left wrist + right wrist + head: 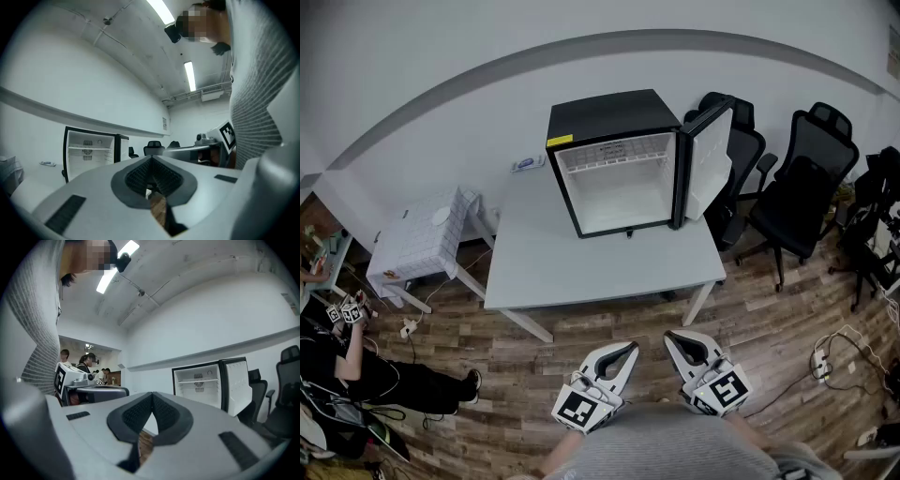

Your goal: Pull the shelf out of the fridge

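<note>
A small black fridge (619, 164) stands on a white table (544, 253), its door (710, 159) swung open to the right. Its white interior shows a thin shelf (89, 147) across the upper part, which also appears in the right gripper view (199, 379). Both grippers hang low over the wood floor, well short of the table's front edge. The left gripper (632, 348) is shut and empty, its jaws meeting at a point (151, 159). The right gripper (667, 336) is also shut with nothing in it (153, 394). Each points toward the fridge.
Black office chairs (802, 187) stand right of the table, one (736, 159) behind the fridge door. A small cloth-covered side table (422, 234) is at the left. A person (356, 366) sits at the far left. Cables (834, 356) lie on the floor at right.
</note>
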`<action>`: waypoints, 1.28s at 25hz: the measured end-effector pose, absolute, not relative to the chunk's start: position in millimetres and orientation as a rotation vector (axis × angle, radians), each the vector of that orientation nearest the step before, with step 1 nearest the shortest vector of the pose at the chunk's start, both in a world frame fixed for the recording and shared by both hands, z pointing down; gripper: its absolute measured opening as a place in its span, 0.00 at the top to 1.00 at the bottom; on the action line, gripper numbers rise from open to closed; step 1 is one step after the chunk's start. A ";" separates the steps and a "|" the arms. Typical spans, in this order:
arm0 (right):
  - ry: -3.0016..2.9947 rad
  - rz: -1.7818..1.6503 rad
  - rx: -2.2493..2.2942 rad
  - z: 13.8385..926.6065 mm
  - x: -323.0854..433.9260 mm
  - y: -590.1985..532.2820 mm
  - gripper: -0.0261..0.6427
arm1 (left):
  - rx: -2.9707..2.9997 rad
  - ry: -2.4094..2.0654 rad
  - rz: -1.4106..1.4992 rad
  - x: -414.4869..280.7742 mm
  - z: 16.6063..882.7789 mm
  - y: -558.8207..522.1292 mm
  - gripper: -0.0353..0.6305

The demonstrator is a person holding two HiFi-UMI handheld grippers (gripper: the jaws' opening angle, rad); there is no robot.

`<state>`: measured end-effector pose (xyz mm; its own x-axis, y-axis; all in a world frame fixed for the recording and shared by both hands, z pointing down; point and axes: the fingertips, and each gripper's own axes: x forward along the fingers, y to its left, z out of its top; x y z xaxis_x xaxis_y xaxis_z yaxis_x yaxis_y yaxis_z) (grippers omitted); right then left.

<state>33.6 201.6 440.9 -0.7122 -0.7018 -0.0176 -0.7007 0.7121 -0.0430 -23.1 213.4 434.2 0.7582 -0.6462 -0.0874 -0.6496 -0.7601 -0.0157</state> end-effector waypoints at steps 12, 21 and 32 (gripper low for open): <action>2.887 -0.045 -1.175 441.4 33.6 193.2 0.94 | -2.910 1.069 0.114 -21.0 435.4 205.3 0.93; 2.808 -0.055 -1.149 431.1 50.6 181.9 0.94 | -2.905 1.059 0.103 -5.3 435.6 194.1 0.93; 2.827 -0.082 -1.139 439.7 60.0 171.7 0.94 | -2.895 1.065 0.062 5.4 439.3 188.7 0.93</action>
<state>60.0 171.7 439.7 -0.7171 -0.6938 -0.0661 -0.6888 0.7200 -0.0847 5.4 188.7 439.3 0.7610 -0.6463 -0.0569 -0.6486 -0.7602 -0.0387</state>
